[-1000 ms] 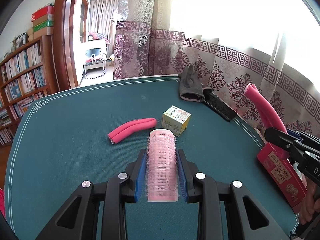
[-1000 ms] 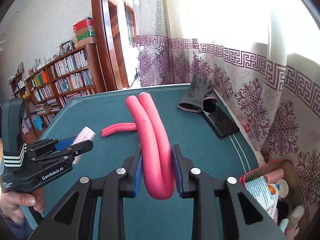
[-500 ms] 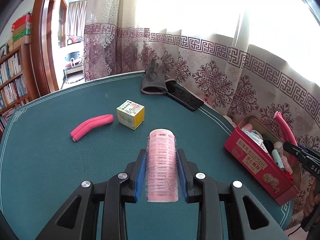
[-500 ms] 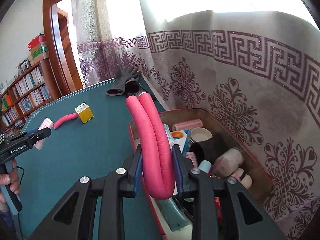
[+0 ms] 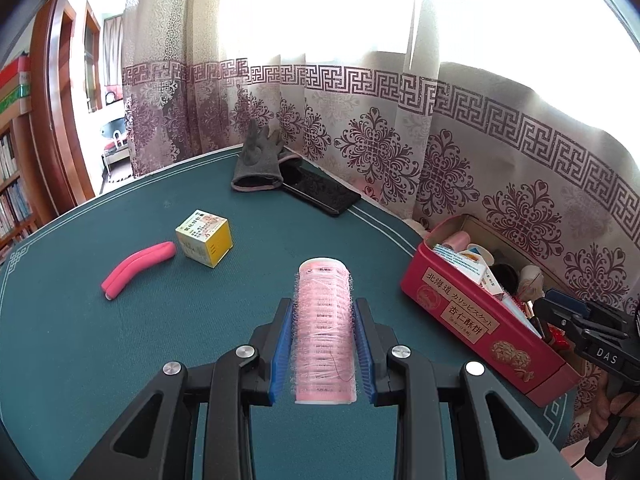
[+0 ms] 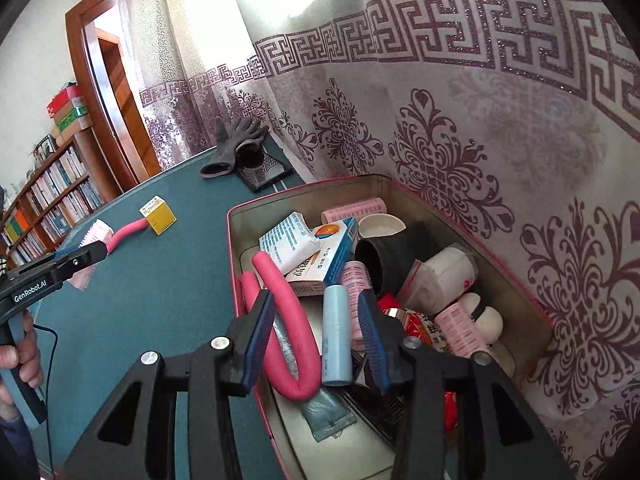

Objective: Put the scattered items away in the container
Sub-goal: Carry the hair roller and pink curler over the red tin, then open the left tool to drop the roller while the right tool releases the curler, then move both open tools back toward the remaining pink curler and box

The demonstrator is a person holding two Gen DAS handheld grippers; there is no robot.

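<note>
Over the red tin [image 6: 236, 240], the right gripper [image 6: 316, 340] is opening, apparently clear of the folded pink foam curler [image 6: 296, 344]; the left gripper [image 5: 323, 344] clamps a pink hair roller [image 5: 324, 328].

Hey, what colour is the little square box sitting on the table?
The little box is yellow with a pale printed top, clearest in the left wrist view.

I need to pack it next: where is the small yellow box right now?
In the left wrist view the small yellow box sits on the green table, left of centre, beside the pink foam curler, outside the red tin.
</note>
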